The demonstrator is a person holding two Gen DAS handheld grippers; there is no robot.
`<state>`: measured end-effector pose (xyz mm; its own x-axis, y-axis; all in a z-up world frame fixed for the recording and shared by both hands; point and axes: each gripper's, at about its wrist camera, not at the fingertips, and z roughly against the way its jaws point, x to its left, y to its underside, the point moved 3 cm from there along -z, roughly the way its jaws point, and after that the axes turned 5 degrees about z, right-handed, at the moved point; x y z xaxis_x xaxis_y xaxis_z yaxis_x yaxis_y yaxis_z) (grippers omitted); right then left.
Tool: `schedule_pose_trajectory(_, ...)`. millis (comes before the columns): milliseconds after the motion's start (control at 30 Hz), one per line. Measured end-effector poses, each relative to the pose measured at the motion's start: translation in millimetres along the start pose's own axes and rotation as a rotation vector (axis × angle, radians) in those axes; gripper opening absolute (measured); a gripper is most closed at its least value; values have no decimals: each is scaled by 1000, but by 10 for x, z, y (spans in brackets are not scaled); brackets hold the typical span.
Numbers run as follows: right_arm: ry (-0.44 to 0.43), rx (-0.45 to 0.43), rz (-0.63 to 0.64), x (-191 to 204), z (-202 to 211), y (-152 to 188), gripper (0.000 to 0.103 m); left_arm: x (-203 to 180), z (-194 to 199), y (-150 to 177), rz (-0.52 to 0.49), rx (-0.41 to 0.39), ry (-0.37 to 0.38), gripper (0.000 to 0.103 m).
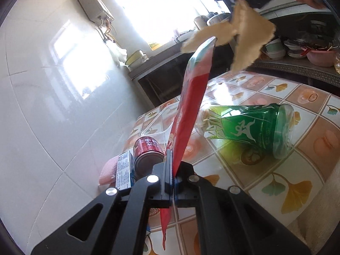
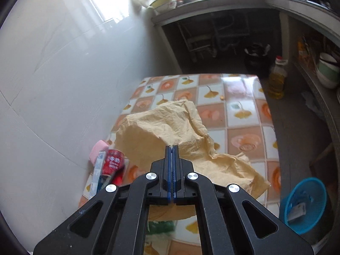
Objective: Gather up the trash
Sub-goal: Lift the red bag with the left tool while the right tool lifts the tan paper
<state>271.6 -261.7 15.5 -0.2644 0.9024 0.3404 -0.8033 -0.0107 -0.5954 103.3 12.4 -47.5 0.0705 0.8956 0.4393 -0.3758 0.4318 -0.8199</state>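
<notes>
The left claw (image 1: 171, 159) is pinching a red snack wrapper (image 1: 192, 97) above the desk (image 1: 297, 170); the right claw (image 2: 172, 148) is gripping a tan paper sheet (image 2: 161, 127); a green-labelled bottle (image 1: 250, 127) is lying nearby, its white writing unreadable; a red can (image 1: 147, 148) is showing Chinese characters.

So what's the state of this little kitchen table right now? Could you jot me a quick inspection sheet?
Surface: table with a glossy leaf-and-flower checked cover.
Job's things: red wrapper; tan crumpled paper; green clear bottle lying on its side; red can; small printed carton.
Clutter: pink ribbed object by the wall.
Grippers: left hand-held gripper shut on the red wrapper; right hand-held gripper shut on the tan paper, lifted above the table.
Cables: nothing seen.
Surroundings: blue basket on the floor, oil bottle, tiled wall, counter with bowls.
</notes>
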Motion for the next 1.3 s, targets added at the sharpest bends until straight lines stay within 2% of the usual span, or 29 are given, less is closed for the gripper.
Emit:
schedule_pose_trajectory(100,30,38,-49,-235,25,472,0,31,16,-23,25,-6,8,0)
schedule_pose_trajectory(233,104,126,-71,-444,-140,1105,1,60,51,-82,61,-20,21,0)
schedule_pose_trajectory(333,162,188,-69,-553,-237,1493,5,47,80,-124,70,-24,27,0)
schedule_pose_trajectory(400,167,226,-71,-623,-274,1677,13,36,83,-138,71,-23,33,0)
schedule_pose_trajectory(433,167,229,-70,-647,-255,1728,27,26,91,-141,70,-22,35,0)
schedule_pose_trajectory(467,168,225,-67,-659,-227,1758,45,15,95,-148,68,-23,37,0)
schedule_pose_trajectory(533,167,186,-55,-651,-109,1763,65,-13,96,-159,58,-21,39,0)
schedule_pose_trajectory(600,153,148,-4,-592,-8,1741,76,-39,84,-162,49,-18,41,0)
schedule_pose_trajectory(667,178,148,71,-540,1,1729,86,-58,84,-167,45,-15,45,0)
schedule_pose_trajectory(767,191,158,155,-531,-108,1718,89,-75,91,-172,38,-16,45,0)
schedule_pose_trajectory(900,166,222,124,-722,-407,1782,92,-67,104,-206,41,-22,44,0)
schedule_pose_trajectory(933,174,205,138,-715,-417,1791,93,-62,108,-216,43,-25,43,0)
schedule_pose_trajectory(1133,176,250,283,-473,-456,1939,95,-49,126,-266,52,-34,48,0)
schedule_pose_trajectory(1200,213,253,320,-412,-472,1984,93,-46,133,-284,57,-37,51,0)
schedule_pose_trajectory(1300,218,241,297,-422,-427,1976,76,-29,168,-315,64,-47,49,0)
